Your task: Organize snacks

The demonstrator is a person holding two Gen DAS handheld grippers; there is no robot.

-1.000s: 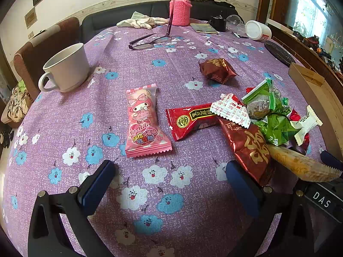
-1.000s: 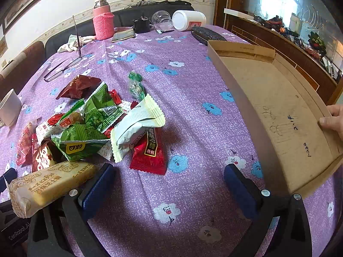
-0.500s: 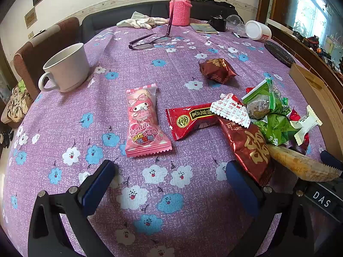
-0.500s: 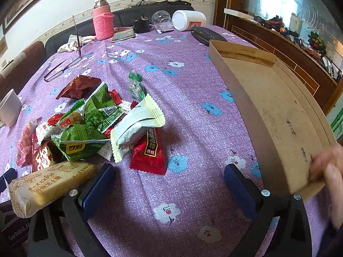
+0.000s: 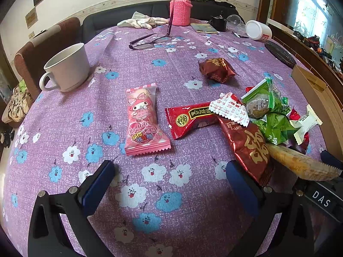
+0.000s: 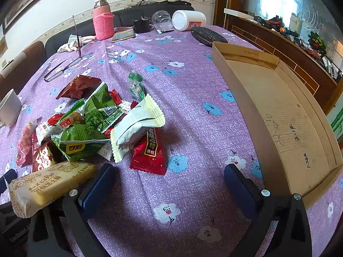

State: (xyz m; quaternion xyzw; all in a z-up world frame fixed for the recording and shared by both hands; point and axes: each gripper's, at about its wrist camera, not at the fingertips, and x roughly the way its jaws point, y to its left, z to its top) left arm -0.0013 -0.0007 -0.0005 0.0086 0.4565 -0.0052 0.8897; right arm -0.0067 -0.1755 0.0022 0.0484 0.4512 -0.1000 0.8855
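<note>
Since the earlier frames, a hand has been withdrawn from the near corner of the cardboard tray (image 6: 285, 115), which is now left flat on the worktop (image 6: 193, 81) at the right. Both sets of jaws are spread wide and nothing is held by the left gripper (image 5: 169, 180) or right gripper (image 6: 169, 180). The snack pile (image 6: 94, 124) is heaped left of the tray; a pink packet (image 5: 142, 120) lies apart. Overlapping wrappers may be dragged together if one is pinched carelessly.
</note>
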